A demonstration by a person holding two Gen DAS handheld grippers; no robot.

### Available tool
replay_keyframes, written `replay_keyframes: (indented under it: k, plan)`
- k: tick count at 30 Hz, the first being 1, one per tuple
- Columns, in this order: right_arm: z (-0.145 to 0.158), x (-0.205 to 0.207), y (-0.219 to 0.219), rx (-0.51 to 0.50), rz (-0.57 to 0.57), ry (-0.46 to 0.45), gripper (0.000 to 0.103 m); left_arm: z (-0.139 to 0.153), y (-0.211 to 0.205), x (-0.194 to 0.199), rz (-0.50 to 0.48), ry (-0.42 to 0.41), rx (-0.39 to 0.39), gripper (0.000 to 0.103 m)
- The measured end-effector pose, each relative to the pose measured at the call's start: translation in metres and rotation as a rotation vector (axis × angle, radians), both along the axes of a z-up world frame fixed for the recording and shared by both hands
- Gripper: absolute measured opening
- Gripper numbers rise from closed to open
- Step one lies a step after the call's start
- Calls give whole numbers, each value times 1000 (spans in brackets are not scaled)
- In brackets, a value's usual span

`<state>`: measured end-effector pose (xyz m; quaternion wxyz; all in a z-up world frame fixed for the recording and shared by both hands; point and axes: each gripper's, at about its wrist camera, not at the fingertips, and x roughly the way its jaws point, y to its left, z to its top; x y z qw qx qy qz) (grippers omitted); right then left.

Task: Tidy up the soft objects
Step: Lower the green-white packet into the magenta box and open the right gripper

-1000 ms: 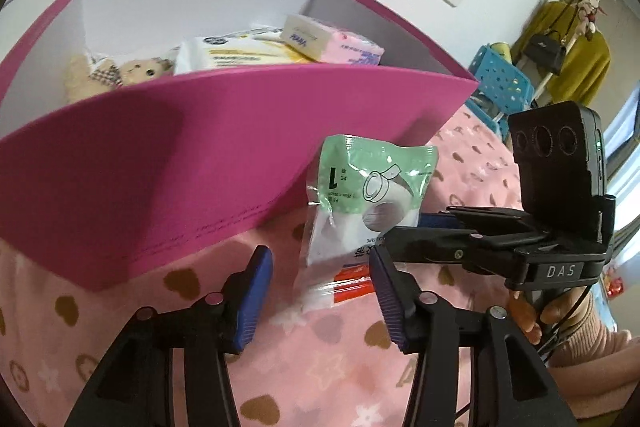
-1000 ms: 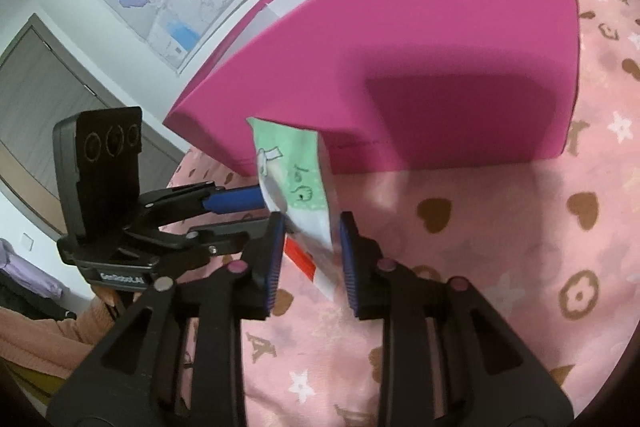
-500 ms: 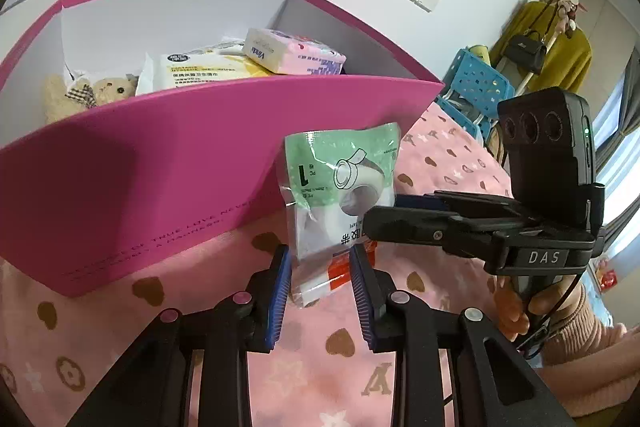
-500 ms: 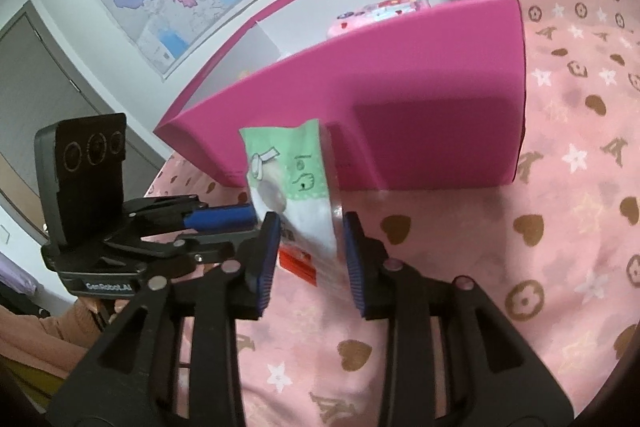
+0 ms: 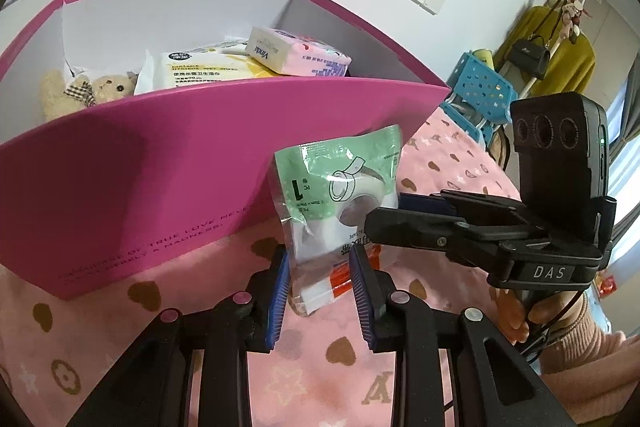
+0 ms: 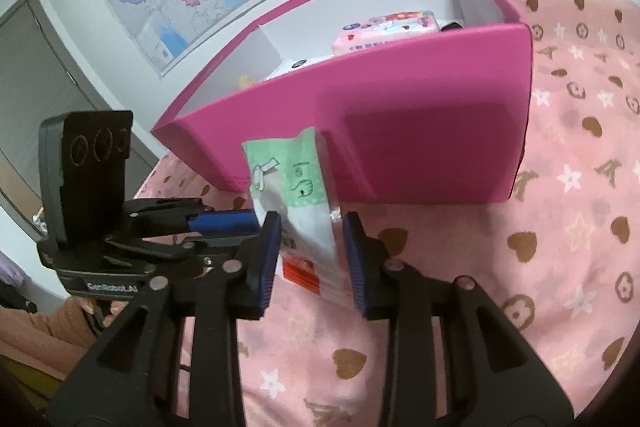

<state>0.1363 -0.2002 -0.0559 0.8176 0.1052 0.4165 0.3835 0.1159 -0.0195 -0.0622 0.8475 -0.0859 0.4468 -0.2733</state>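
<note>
**A:** Where's the packet (image 5: 336,187) now?

**B:** Upright in front of the pink box (image 5: 160,155), just off its front wall and over the pink cloth (image 6: 560,267). Both tongs are around its lower half, coming at it from different sides.

**A:** Who actually has it?

**B:** The left tongs (image 5: 320,267), I'd say. Their jaws have just been closing and now stand narrow, with the blue pads pressed on the packet's two edges. The right tongs (image 6: 310,239) have just been opening. The packet sits between their jaws, but a sliver of gap shows on one side, so they look let go.

**A:** So a hand-over?

**B:** That's my reading: it's passing from right to left, and it isn't in the box yet. A teddy bear (image 5: 108,87), a pack of wipes (image 5: 192,71) and a pack of tissues (image 5: 296,55) already lie inside.

**A:** And next?

**B:** The right tongs should back away clear of the bag. Then the left must lift it above the front wall and lower it into a free spot. The bag is floppy and held low, so the top may droop and catch the rim.
</note>
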Motion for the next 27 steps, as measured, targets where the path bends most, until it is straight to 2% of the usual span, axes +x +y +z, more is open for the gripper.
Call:
replay_keyframes:
  k: [8, 17, 27]
  plan:
    - [11, -9, 0, -6, 4, -49, 33, 17, 2, -11, 9, -51, -21, 29]
    - [53, -22, 5, 8, 37, -134, 33, 58, 7, -27, 38, -152, 2, 29]
    - [87, -12, 23, 50, 89, -194, 33, 94, 24, -28, 109, -240, 44, 29]
